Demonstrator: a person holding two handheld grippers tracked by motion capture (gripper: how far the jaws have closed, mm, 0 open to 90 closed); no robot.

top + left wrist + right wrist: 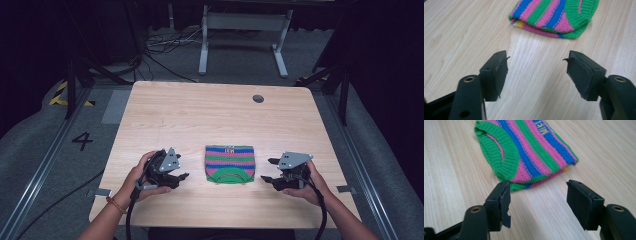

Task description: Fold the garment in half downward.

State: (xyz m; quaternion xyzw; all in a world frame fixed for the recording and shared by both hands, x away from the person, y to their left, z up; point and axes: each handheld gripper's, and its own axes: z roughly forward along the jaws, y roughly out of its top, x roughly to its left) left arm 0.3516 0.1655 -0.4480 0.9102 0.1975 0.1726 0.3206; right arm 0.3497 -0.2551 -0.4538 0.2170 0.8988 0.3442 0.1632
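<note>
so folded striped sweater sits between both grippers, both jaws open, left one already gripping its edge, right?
Not quite. The left gripper grips nothing: the left gripper view shows its open jaws over bare table, short of the striped sweater. The rest holds: the high view shows the folded sweater between both grippers, and the right gripper is open too.

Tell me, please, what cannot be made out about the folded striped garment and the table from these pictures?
- Striped knit garment: folded, so its underside and full shape are hidden.
- Its yellow lettering: cut off by the top edge in the right gripper view, too small in the high view.
- Dark round spot on the table: too small to identify.
</note>
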